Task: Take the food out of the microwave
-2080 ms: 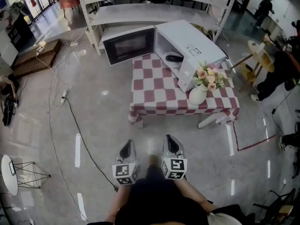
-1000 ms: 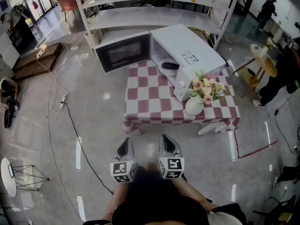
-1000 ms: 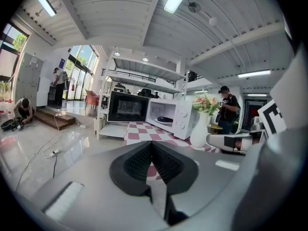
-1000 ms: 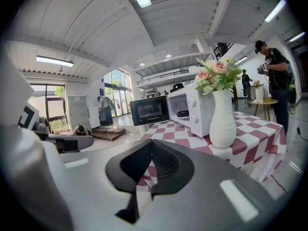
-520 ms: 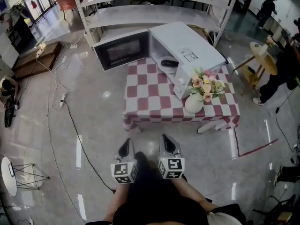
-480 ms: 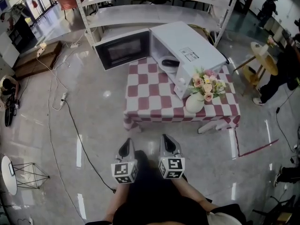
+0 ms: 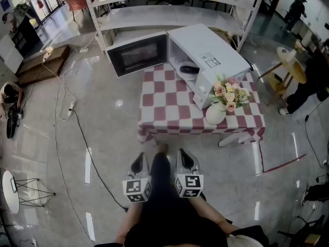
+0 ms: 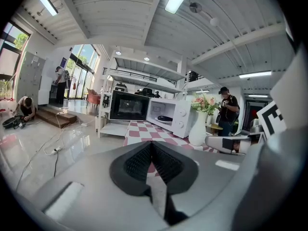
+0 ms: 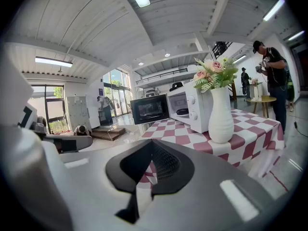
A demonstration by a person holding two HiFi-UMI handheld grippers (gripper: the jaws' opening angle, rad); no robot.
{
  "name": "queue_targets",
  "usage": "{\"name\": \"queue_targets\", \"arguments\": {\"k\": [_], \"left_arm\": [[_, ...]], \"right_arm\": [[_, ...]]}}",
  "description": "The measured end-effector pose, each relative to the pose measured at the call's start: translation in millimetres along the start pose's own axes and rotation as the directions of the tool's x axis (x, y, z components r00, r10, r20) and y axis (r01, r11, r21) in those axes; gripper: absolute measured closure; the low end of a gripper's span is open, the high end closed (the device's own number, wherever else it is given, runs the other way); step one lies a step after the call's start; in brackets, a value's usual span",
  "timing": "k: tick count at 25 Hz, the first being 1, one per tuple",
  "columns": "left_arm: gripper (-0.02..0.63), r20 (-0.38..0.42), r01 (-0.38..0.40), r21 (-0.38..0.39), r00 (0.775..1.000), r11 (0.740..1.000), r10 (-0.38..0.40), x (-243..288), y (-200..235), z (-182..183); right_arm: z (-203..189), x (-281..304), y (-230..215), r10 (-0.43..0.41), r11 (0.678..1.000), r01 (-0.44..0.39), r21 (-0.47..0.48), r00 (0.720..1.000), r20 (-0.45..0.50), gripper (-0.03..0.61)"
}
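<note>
A white microwave (image 7: 212, 54) stands on the red-and-white checked table (image 7: 169, 104), its black-windowed door (image 7: 138, 55) swung open to the left. Inside, dark food (image 7: 189, 69) lies on a white plate (image 7: 185, 74). Both grippers hang low by the person's body, well short of the table: left gripper (image 7: 139, 163) and right gripper (image 7: 185, 158), each shut with nothing in it. The left gripper view shows its closed jaws (image 8: 152, 146) aimed at the microwave (image 8: 168, 117). In the right gripper view the closed jaws (image 9: 152, 146) point toward the microwave (image 9: 190, 109) and the food (image 9: 183, 112).
A white vase of flowers (image 7: 217, 112) stands on the table's near right corner, just in front of the microwave. White shelving (image 7: 169, 12) rises behind the table. A black cable (image 7: 77, 133) runs over the glossy floor at left. A person (image 7: 308, 81) and a small round table (image 7: 290, 63) are at right.
The person has stepped toward the table; a foot now shows between the grippers. Both grippers stay shut and keep their place by the body.
</note>
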State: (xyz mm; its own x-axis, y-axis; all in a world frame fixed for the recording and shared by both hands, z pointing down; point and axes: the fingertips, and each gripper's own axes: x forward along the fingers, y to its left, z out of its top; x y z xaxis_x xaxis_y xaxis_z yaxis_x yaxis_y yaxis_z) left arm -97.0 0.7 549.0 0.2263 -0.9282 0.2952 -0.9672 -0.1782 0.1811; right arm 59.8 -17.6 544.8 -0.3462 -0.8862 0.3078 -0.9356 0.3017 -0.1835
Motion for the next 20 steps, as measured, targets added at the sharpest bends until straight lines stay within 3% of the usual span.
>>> {"name": "queue_targets", "arguments": {"k": [20], "left_arm": [[0.604, -0.016, 0.053, 0.018, 0.998, 0.998, -0.052, 91, 2, 38]], "right_arm": [[38, 65, -38, -0.065, 0.998, 0.065, 0.020, 0.998, 0.024, 0.577]]}}
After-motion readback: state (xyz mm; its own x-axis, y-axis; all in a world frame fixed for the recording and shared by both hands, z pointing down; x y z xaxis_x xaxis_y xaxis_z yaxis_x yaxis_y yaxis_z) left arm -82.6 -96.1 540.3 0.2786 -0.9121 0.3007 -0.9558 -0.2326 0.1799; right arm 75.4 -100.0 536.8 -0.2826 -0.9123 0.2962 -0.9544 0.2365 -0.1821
